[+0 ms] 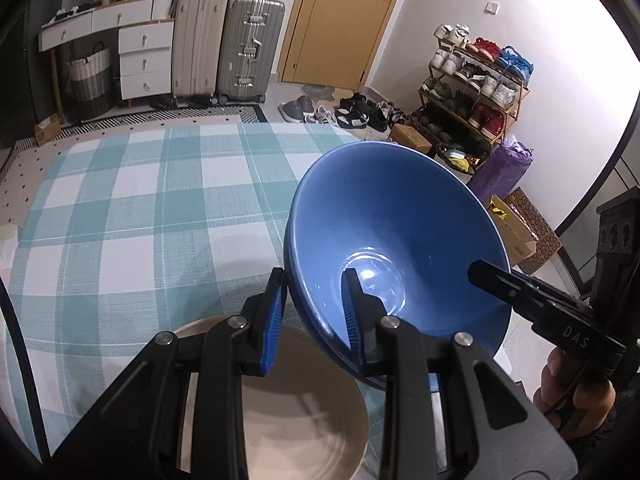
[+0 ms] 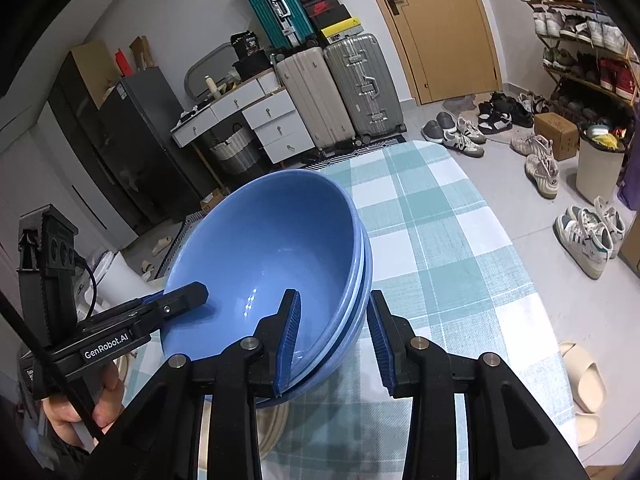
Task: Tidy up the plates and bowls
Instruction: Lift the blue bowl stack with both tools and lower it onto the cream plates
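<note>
A stack of nested blue bowls (image 1: 392,232) is held tilted above the checked tablecloth (image 1: 132,208). My left gripper (image 1: 312,308) straddles the stack's near rim, one finger inside and one outside, shut on it. My right gripper (image 2: 334,334) grips the opposite rim of the same blue bowls (image 2: 276,248), one finger inside and one outside. The right gripper also shows in the left wrist view (image 1: 492,276), and the left gripper shows in the right wrist view (image 2: 188,296). A beige ribbed bowl (image 1: 304,420) sits on the table under the left gripper; its edge also shows in the right wrist view (image 2: 276,424).
The table's far edge (image 1: 200,124) faces suitcases (image 1: 228,48) and a white drawer unit (image 1: 144,60). A shoe rack (image 1: 476,80) and loose shoes (image 1: 352,112) lie right of the table. Slippers (image 2: 584,384) lie on the floor by the table's right edge.
</note>
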### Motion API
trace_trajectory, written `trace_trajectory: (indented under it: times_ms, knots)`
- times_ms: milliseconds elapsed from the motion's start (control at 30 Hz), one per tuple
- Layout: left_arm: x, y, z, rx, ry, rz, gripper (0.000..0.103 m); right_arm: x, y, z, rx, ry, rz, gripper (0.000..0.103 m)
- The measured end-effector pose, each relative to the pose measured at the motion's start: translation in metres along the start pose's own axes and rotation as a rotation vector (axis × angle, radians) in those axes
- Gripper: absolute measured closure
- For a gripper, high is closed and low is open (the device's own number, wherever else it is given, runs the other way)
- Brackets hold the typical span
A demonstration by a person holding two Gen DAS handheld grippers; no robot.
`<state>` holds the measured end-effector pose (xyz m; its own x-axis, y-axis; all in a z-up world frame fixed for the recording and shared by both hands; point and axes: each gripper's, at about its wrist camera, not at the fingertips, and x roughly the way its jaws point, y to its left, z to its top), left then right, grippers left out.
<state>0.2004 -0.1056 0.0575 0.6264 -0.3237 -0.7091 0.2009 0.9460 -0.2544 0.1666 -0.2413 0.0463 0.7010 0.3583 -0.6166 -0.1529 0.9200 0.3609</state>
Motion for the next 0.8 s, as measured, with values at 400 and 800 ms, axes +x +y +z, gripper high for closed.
trace_trajectory:
  times_ms: [400,800]
  knots:
    - [-0.069,0.003,-0.023,-0.003,-0.07,0.041,0.078,-0.029,0.043,-0.015,-0.05,-0.022,0.037,0.067]
    - [-0.127,0.026,-0.057,-0.031,-0.121,0.098,0.078,-0.027,0.086,-0.032,-0.104,-0.005,0.075,0.067]
